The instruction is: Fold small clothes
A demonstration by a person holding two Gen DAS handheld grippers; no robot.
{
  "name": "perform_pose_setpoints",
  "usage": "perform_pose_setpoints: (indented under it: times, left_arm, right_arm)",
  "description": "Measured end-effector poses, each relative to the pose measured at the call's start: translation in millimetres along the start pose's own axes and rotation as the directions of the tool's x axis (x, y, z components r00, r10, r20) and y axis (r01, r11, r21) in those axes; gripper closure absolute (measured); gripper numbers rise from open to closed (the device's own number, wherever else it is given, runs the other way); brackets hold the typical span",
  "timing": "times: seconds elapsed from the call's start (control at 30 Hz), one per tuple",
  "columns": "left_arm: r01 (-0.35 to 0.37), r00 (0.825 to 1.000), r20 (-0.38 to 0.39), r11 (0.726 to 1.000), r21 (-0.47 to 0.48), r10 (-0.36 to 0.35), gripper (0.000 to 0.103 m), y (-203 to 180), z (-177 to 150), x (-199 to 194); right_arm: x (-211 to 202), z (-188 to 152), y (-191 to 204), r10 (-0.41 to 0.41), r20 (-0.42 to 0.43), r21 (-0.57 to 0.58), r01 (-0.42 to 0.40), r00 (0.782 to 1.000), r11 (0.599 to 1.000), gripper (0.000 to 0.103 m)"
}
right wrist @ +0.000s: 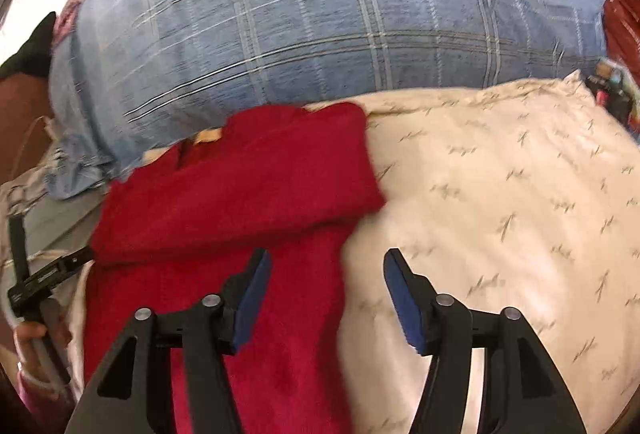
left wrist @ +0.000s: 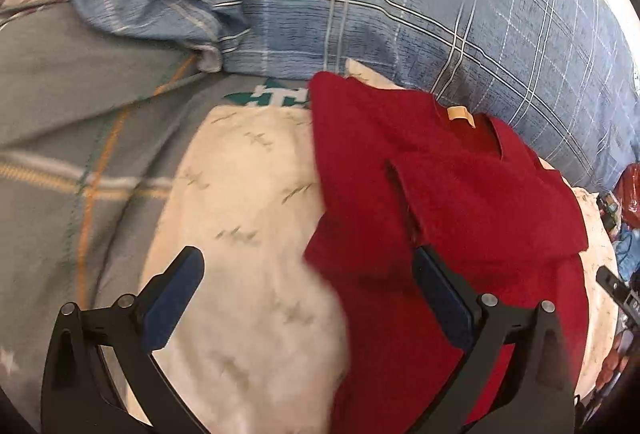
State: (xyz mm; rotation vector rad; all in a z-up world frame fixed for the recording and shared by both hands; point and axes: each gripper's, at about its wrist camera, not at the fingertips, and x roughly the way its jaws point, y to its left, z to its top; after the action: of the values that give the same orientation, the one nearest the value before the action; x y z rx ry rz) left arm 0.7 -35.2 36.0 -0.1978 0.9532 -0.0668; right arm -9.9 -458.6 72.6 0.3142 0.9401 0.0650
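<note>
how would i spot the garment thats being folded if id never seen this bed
Find the big blue plaid pillow with the round green crest. Just in front lies a cream quilt with small grey sprigs, and the red knit top lies on it. It is the only solid red piece there, with a tan neck label.

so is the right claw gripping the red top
No, the right claw stands open above the red top, nothing between its blue pads.

Red garment [left wrist: 460,194] on cream pillow [left wrist: 248,234]
</note>
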Motion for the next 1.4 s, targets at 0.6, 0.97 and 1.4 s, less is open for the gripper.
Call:
perform_pose_setpoints:
  times: [0.6,0.97,1.4]
  left_arm:
    - [-0.009,0.999,-0.045,1.000,-0.012,0.008,0.000,-5.5,-75.8,-30.1]
    - [-0.025,0.999,-0.046,0.999,0.037,0.026,0.000,-8.4,-106.8,-51.1]
    - [-0.036,0.996,-0.078,0.990,0.136,0.047,0.000,-15.9,-167.9,-82.2]
  right_arm:
    - [14.6,-33.5,15.9,-0.024,-0.023,-0.103,0.021,0.999,0.994,0.097]
    - [-23.1,-53.3,-19.5,0.083,-0.065,0.029,-0.081,0.994,0.996,0.072]
    - [-68.1,-140.9,-20.3,0.048,-0.155,-0.189,-0.077,0.987,0.979,0.096]
